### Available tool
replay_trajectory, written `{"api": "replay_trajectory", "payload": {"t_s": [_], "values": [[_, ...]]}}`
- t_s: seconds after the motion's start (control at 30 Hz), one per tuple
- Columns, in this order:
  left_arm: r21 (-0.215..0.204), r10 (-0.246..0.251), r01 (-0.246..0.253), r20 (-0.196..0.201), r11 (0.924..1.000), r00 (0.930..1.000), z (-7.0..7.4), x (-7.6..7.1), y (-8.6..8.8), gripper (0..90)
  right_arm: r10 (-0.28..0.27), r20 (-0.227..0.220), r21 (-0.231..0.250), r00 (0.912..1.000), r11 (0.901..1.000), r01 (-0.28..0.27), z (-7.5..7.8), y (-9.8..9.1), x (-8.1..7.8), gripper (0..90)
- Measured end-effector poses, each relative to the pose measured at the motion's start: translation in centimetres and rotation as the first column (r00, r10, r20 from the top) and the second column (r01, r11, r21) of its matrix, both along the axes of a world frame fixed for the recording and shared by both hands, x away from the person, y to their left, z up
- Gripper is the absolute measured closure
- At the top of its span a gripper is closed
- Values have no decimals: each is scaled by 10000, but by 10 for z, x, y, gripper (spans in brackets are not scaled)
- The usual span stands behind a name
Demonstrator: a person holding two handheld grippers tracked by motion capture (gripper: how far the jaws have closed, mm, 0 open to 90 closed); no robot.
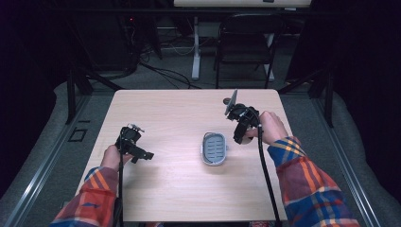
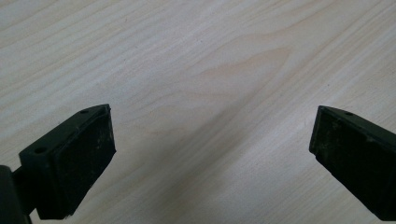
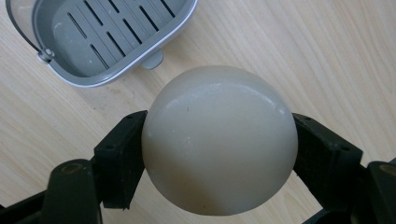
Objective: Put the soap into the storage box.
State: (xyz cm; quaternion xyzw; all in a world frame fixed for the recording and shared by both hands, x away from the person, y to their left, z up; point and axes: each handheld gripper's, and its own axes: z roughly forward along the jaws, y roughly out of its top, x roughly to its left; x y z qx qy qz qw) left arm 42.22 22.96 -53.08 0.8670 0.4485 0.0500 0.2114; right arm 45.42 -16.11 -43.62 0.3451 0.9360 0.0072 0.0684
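Observation:
A round, off-white soap bar (image 3: 219,140) sits between the black jaws of my right gripper (image 3: 219,119), which is shut on it. In the high view my right gripper (image 1: 240,137) hangs just right of a grey slotted soap dish (image 1: 214,148) in the middle of the wooden table (image 1: 179,109). The right gripper view has the dish (image 3: 93,32) empty at the upper left, beyond the soap. My left gripper (image 1: 142,157) hovers over the table's left side. Its jaws stand wide apart, and my left gripper (image 2: 213,113) has bare wood under it.
A dark folding chair (image 1: 246,38) and a white desk leg (image 1: 195,47) stand beyond the table's far edge, with cables on the floor. Black cables trail from both grippers toward the near edge. Plaid sleeves come in at the bottom corners.

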Motion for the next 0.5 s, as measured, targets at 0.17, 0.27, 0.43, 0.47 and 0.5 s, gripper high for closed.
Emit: {"api": "replay_trajectory", "payload": {"t_s": [0.17, 0.27, 0.43, 0.47, 0.5], "values": [[18, -5, 5, -9, 10000, 10000, 0, 0, 0, 1, 129, 18, -52, 9999, 9999, -129, 4, 7, 2, 245], [39, 12, -12, -13, 10000, 10000, -1, 0, -1, 1, 226, 7, -142, 9997, 9996, -226, 7, 11, 4, 245], [-9, 0, 0, -27, 10000, 10000, 0, 0, 0, 1, 370, 41, -180, 9993, 9992, -370, 9, 17, 4, 245], [-18, 13, -13, -30, 10000, 10000, 0, -1, 1, 1, 377, 44, -172, 9993, 9991, -376, 9, 18, 4, 245], [-6, 15, -15, -29, 10000, 10000, 0, -1, 1, 1, 403, 44, -180, 9992, 9990, -402, 9, 19, 4, 245]]}}
